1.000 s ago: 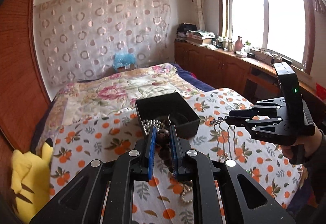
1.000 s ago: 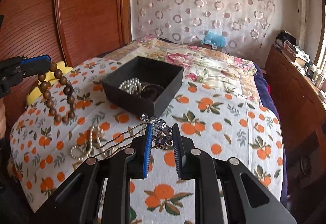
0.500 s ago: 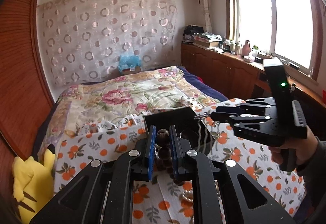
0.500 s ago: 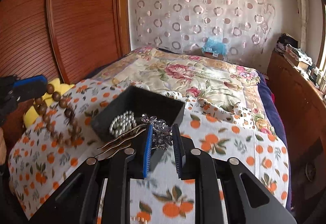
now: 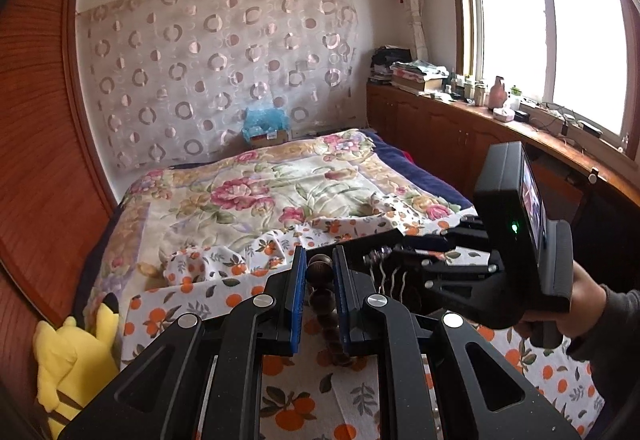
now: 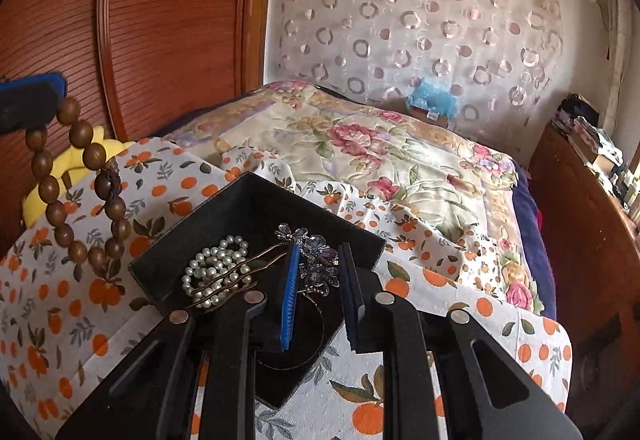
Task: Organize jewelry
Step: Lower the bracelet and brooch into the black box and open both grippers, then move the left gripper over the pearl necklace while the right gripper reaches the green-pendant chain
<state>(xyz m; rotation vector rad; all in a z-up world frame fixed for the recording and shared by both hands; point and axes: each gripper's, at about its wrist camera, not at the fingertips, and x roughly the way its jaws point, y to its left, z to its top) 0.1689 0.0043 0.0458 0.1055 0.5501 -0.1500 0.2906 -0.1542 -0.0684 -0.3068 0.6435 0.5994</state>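
Now, on the bed:
Left gripper [image 5: 319, 269]: closed on a wooden bead bracelet [image 6: 76, 184], which dangles beside the black box [image 6: 256, 204].
Right gripper [image 6: 318, 268]: clamped on a crystal flower hairpin [image 6: 312, 260], held over the box.
Box: pearl bracelet [image 6: 214, 268] inside, on an orange-print cloth [image 6: 460, 288].

The bead bracelet [image 6: 76, 184] is seen to be of brown wood, smooth with a dull sheen. The pearl string [image 6: 216, 272] is glossy white. The hairpin [image 6: 312, 260] is made of thin wavy metal prongs topped with sparkling faceted flowers. The box [image 6: 256, 208] is matt black. The cloth [image 6: 404, 400] is a printed woven fabric. The wardrobe [image 6: 160, 20] is of ribbed, reddish wood.
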